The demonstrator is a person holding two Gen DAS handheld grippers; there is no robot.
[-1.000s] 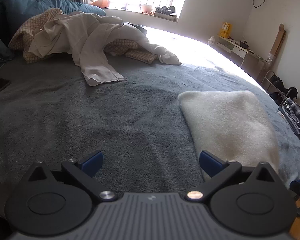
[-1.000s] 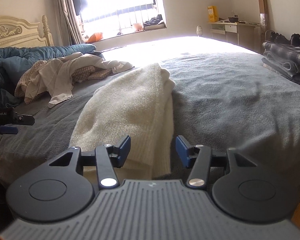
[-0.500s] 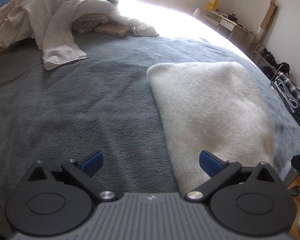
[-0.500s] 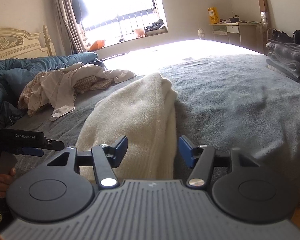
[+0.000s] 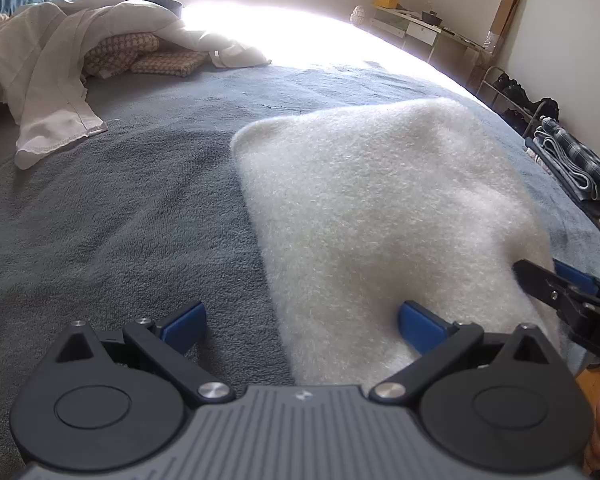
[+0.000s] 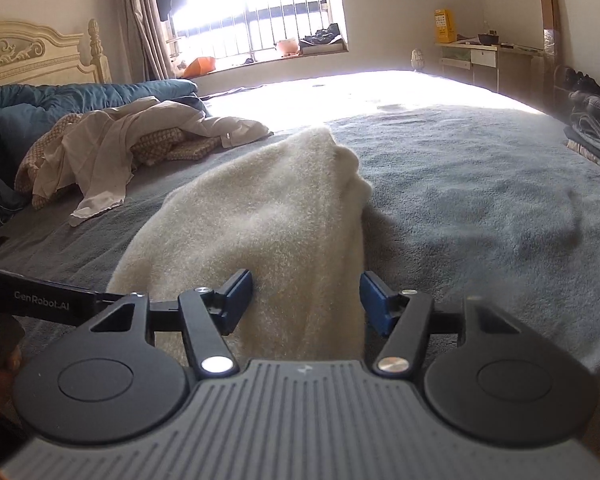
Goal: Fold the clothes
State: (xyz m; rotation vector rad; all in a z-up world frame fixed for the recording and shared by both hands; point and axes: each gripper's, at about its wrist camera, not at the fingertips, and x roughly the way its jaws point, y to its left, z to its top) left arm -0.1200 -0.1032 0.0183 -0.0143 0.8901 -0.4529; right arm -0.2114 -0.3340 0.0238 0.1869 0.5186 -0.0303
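We have brought both hands in toward the near edge of the bed [image 5: 112,216], so the cream fleece garment [image 5: 380,200] that a second ago lay well off to one side of the left view now fills it. The garment lies folded into a long strip on the grey bedcover, its near end at the bed's near edge. Our left tongs [image 5: 302,322] stand wide open, straddling the garment's left border with one pad over bare cover and the other over the fleece, gripping nothing. Our right tongs [image 6: 306,294] are opening, the fleece between the jaws but not pinched (the pads stand clear of it). The unfolded pile [image 6: 112,152] waits toward the headboard corner. We judge the next fold is about to start: both near corners are within reach.
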